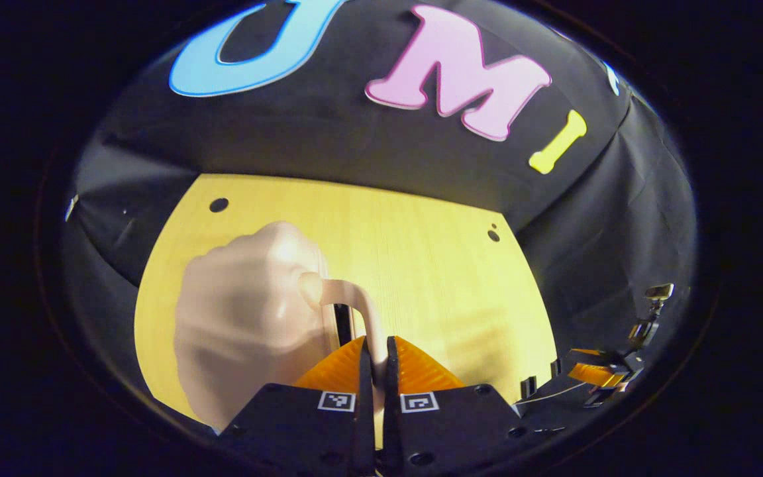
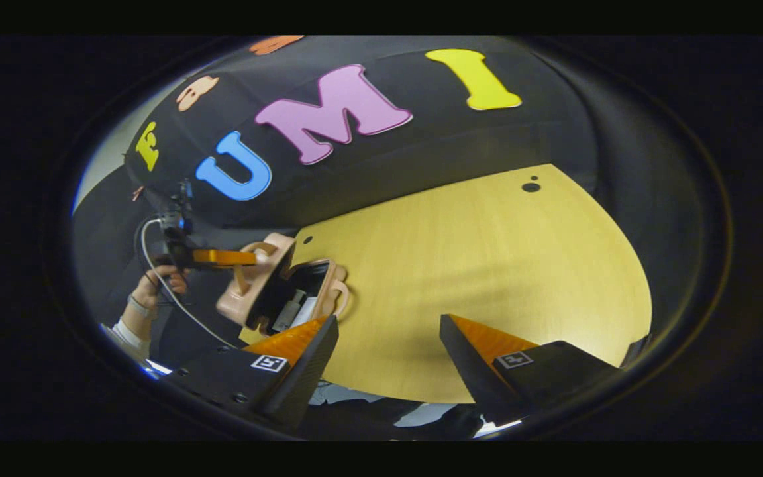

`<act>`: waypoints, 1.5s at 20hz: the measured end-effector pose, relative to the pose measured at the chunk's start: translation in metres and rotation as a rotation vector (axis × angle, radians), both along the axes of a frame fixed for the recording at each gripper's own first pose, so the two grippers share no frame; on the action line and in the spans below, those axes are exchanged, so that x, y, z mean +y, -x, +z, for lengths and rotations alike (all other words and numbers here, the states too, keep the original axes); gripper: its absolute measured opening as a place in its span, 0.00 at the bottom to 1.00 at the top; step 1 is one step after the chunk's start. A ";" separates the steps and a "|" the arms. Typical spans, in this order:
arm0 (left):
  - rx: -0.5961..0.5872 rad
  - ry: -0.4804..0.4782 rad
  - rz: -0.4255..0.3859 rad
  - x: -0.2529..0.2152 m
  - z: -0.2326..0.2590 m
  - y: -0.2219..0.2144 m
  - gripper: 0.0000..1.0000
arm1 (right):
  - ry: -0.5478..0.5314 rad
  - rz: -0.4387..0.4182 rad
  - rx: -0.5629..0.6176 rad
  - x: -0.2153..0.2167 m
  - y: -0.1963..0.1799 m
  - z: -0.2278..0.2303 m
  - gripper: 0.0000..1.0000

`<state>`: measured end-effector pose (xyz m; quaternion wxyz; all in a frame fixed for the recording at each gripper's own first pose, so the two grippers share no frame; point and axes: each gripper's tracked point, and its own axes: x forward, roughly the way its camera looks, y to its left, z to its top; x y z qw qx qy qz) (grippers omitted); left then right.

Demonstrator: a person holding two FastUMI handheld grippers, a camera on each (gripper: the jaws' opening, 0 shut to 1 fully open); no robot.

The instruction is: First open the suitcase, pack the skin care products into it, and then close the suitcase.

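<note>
Near the table's (image 2: 487, 265) left edge, the left gripper (image 1: 375, 358) pinches the suitcase (image 2: 275, 285) lid's handle (image 1: 355, 305) (products inside). The right gripper (image 2: 388, 351) hangs spread, empty. A slipping handle could drop the lid crooked.

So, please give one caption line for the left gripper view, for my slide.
Left gripper shut on the handle of the pink suitcase above the wooden table.

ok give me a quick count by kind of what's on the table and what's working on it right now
Suitcases: 1, the pink suitcase, lid part open
Skin care products inside it: at least 2 pale items, exact number hard to tell
Grippers: 2, the left gripper shut on the lid handle, the right gripper open
Table: 1
Total: 6 or more
</note>
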<state>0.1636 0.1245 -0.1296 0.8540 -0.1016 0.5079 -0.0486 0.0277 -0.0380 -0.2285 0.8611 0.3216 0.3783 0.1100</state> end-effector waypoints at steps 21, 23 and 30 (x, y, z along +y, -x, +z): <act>-0.058 -0.395 -0.258 -0.035 -0.047 0.003 0.47 | 0.029 -0.185 0.018 -0.046 0.001 0.001 0.98; -0.176 -0.367 -0.254 -0.050 -0.009 -0.005 0.49 | 0.057 -0.149 -0.016 -0.035 -0.008 0.014 0.98; -0.644 -0.255 -0.195 -0.102 0.144 -0.027 0.54 | 0.357 -0.136 -0.359 -0.039 -0.068 0.115 0.98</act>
